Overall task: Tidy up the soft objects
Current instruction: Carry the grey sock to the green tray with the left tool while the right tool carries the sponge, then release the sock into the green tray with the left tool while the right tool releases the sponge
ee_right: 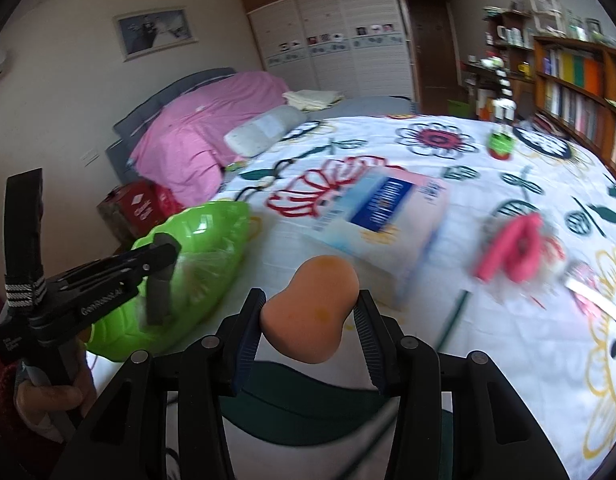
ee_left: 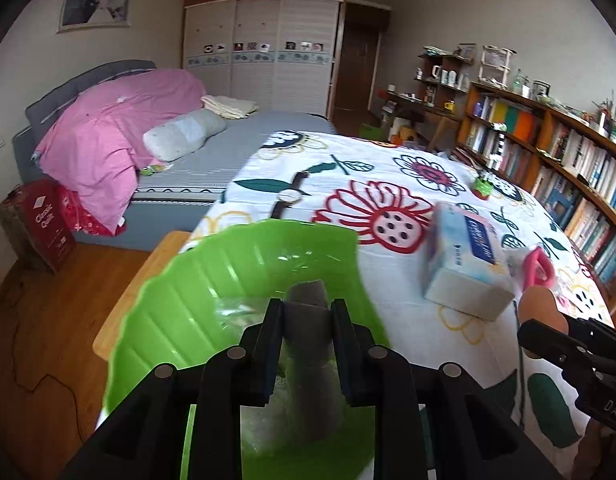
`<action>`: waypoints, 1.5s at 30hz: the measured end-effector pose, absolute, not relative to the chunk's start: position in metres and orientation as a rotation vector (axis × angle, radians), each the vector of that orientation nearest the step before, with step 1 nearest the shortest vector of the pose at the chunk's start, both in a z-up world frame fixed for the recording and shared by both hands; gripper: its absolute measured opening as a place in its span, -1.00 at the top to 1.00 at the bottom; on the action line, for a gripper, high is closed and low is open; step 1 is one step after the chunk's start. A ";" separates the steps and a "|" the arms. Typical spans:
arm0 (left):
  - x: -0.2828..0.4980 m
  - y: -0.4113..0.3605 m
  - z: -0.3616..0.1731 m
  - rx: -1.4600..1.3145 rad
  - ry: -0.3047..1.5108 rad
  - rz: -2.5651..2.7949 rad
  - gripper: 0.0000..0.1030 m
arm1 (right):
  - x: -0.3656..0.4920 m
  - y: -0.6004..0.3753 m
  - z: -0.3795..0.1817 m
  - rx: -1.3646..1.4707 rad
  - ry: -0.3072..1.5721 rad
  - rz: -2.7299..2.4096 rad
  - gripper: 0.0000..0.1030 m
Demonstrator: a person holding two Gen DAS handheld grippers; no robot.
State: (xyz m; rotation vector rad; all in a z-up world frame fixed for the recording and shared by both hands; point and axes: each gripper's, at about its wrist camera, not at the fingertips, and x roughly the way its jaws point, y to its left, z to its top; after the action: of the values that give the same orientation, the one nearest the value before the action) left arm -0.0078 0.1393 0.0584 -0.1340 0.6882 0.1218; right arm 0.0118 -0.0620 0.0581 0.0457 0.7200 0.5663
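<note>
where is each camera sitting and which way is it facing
Left wrist: on the left gripper, facing forward and down over the green basket; its fingers pinch a grey foam piece; the right gripper shows at the right edge.
Right wrist: on the right gripper, facing across the floral tablecloth; it holds an orange sponge; the left gripper and a hand show at left.
Shared: basket, tissue box, bed, wardrobe.
</note>
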 end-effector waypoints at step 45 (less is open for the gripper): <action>-0.020 0.201 0.071 -0.250 0.610 0.259 -0.99 | 0.060 0.032 0.042 0.043 0.765 0.836 -0.16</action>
State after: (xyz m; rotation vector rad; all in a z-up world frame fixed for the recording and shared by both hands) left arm -0.0196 0.2006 0.0713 -0.2499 0.6099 0.2587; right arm 0.0596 0.0323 0.0419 0.0429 0.7648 0.8356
